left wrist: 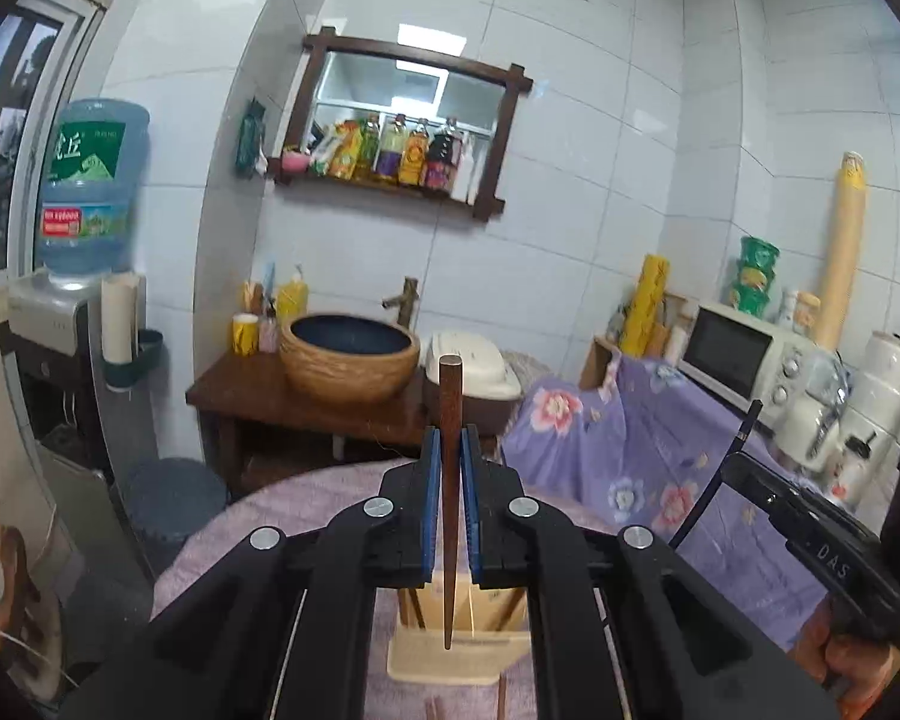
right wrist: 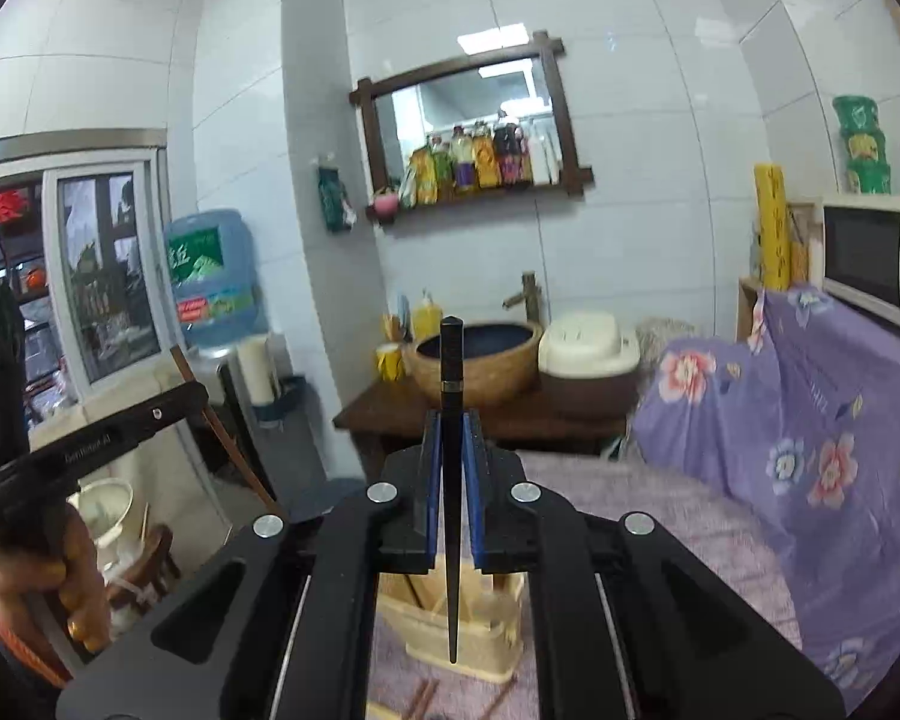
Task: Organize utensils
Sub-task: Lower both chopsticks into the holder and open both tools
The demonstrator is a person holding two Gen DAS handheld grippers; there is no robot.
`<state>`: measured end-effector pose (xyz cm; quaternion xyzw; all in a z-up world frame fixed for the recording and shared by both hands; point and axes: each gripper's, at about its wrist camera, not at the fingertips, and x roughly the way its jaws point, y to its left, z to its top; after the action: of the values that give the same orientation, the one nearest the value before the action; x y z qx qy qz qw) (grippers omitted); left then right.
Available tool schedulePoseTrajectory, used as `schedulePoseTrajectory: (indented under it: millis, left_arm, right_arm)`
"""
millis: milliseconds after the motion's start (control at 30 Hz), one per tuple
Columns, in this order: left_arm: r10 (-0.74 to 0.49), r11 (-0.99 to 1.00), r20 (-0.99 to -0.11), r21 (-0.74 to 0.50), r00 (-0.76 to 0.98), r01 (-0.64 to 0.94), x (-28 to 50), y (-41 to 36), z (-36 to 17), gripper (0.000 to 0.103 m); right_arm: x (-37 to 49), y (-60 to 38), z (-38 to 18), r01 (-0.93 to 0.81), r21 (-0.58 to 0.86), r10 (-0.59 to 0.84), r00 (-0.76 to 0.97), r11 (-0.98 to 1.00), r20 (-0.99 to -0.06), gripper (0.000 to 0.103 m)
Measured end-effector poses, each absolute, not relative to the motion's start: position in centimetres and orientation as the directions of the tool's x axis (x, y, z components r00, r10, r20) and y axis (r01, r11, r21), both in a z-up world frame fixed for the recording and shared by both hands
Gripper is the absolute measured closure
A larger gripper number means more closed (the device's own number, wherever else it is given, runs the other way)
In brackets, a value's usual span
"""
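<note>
My left claw [left wrist: 448, 462] is clamped on a brown chopstick [left wrist: 449, 480], held upright, its thin tip just above the wooden holder [left wrist: 450, 654] on the pink-covered bench [left wrist: 270, 516]. My right claw [right wrist: 452, 456] is clamped on a black chopstick [right wrist: 452, 480], also upright, tip over the same holder [right wrist: 450, 630]. More chopsticks [right wrist: 420, 699] lie on the bench beside the holder.

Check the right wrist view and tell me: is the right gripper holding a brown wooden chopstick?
No, the right gripper is shut on a black chopstick with a thin metal band; the brown chopstick is in the left gripper.
</note>
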<state>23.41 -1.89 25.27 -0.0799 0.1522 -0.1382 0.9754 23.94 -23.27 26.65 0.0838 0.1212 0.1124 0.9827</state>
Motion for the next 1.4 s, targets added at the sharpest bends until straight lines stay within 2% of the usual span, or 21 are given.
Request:
schedulePoseTrajectory:
  millis: [200,400,700,1033,1167,1200,1233,1267,1300,1367,1400]
  left_arm:
    - [-0.225,0.969,-0.282,-0.169,0.933,0.182,26.8,-4.5,23.8,0.095]
    - [-0.208,0.976,-0.341,-0.138,0.917,0.17,28.8,-5.5,18.7,0.095]
    - [-0.212,0.977,-0.417,-0.084,0.884,0.195,29.6,-6.2,14.0,0.095]
    - [-0.215,0.976,-0.489,-0.078,0.845,0.204,30.7,-6.5,11.6,0.095]
    - [-0.227,0.973,-0.477,-0.082,0.849,0.215,30.0,-6.3,11.8,0.094]
    - [-0.23,0.972,-0.468,-0.079,0.853,0.219,29.5,-6.2,12.0,0.093]
    - [-0.236,0.971,-0.457,-0.076,0.857,0.227,28.9,-6.0,12.2,0.087]
    - [-0.239,0.97,-0.447,-0.075,0.862,0.23,28.3,-6.0,12.3,0.082]
    - [-0.241,0.97,-0.429,-0.077,0.871,0.23,27.4,-5.6,12.4,0.067]
    - [-0.247,0.969,-0.396,-0.083,0.884,0.233,25.6,-5.0,12.3,0.05]
    - [-0.25,0.968,-0.382,-0.084,0.89,0.236,24.6,-4.6,12.1,0.048]
  right_arm:
    - [28.2,-21.8,25.4,-0.133,0.174,0.169,0.962,0.976,-0.213,0.095]
    - [30.9,-20.8,18.6,-0.118,0.142,0.155,0.945,0.983,-0.289,0.095]
    - [32.0,-20.4,12.9,-0.125,0.137,0.168,0.914,0.983,-0.369,0.095]
    - [31.6,-20.5,12.5,-0.136,0.127,0.174,0.91,0.983,-0.376,0.095]
    - [30.9,-20.7,12.7,-0.138,0.134,0.178,0.914,0.981,-0.365,0.093]
    - [30.5,-20.9,12.8,-0.137,0.142,0.18,0.915,0.98,-0.361,0.088]
    - [30.1,-21.1,12.9,-0.137,0.147,0.182,0.915,0.98,-0.359,0.084]
    - [29.7,-21.3,12.9,-0.134,0.151,0.181,0.917,0.979,-0.357,0.072]
    - [29.1,-21.5,12.9,-0.127,0.156,0.175,0.919,0.979,-0.352,0.061]
    - [27.6,-22.2,12.7,-0.114,0.165,0.166,0.923,0.98,-0.346,0.058]
    - [27.0,-22.4,12.6,-0.108,0.167,0.162,0.922,0.98,-0.353,0.058]
